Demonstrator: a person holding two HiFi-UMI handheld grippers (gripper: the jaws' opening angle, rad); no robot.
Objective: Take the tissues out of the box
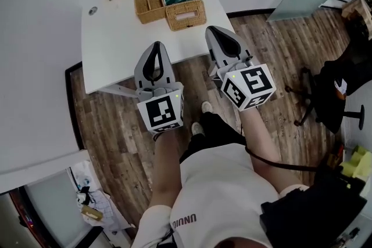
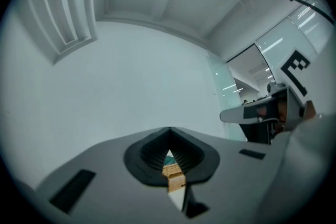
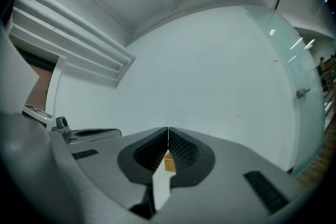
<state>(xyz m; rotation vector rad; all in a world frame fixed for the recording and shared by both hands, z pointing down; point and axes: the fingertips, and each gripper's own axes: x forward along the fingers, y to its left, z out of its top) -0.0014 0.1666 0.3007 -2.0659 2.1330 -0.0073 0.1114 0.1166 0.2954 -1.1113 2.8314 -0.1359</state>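
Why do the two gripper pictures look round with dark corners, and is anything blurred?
Left gripper view: a wide-angle lens gives a round image, black corners and bowed lines; the left gripper looms soft up close. Right gripper view: same bending, its close jaws soft too. Head view: evenly lit, the wicker basket is sharp.

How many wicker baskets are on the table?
2. The open basket stands on the left in the head view; the slotted basket touches its right side. Nothing on the table is big enough to hide another.
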